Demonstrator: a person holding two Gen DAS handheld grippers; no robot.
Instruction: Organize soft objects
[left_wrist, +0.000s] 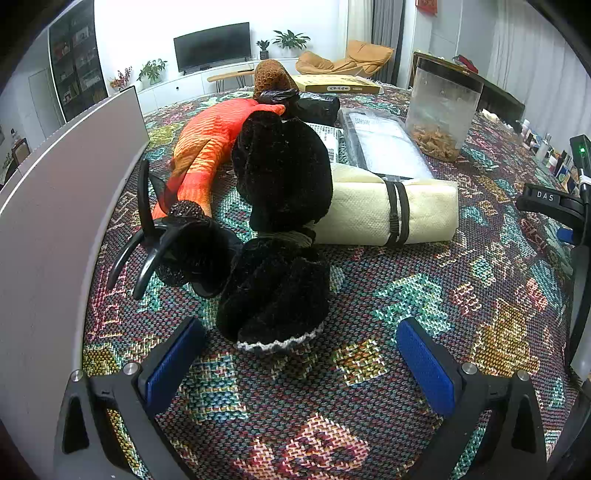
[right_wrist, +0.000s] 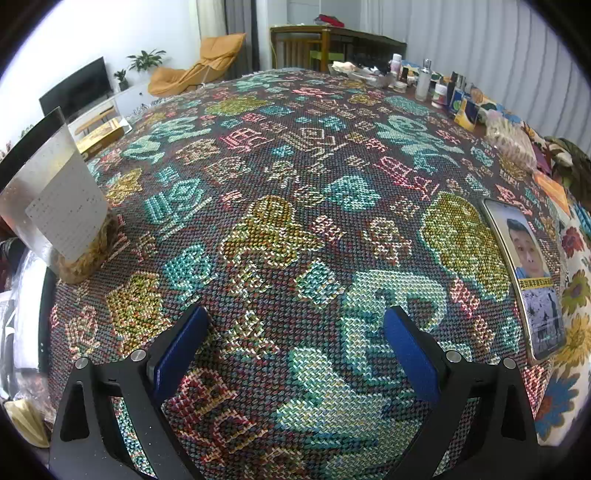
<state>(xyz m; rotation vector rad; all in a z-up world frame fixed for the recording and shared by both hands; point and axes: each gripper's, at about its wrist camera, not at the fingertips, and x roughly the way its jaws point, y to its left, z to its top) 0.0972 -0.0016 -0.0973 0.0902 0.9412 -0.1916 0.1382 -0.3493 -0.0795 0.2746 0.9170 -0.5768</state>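
Note:
In the left wrist view a black fuzzy soft piece with a white crocheted edge (left_wrist: 275, 295) lies on the patterned tablecloth (left_wrist: 424, 295), just ahead of my left gripper (left_wrist: 301, 354), which stands open with nothing between its blue pads. Behind it sit a second black fuzzy piece (left_wrist: 282, 166), an orange plush fish (left_wrist: 207, 147), a brown knitted item (left_wrist: 273, 79) and a black hair claw (left_wrist: 173, 243). A rolled cream cloth tied with black bands (left_wrist: 391, 214) lies to the right. My right gripper (right_wrist: 293, 354) hangs open over bare tablecloth (right_wrist: 295, 184).
A grey panel (left_wrist: 55, 221) stands along the left edge. A clear canister with dried bits (left_wrist: 441, 110), a black tray (left_wrist: 384, 144) and a flat box (left_wrist: 336, 85) sit behind. In the right wrist view a phone (right_wrist: 528, 277) lies at right, bottles (right_wrist: 423, 85) at the far edge.

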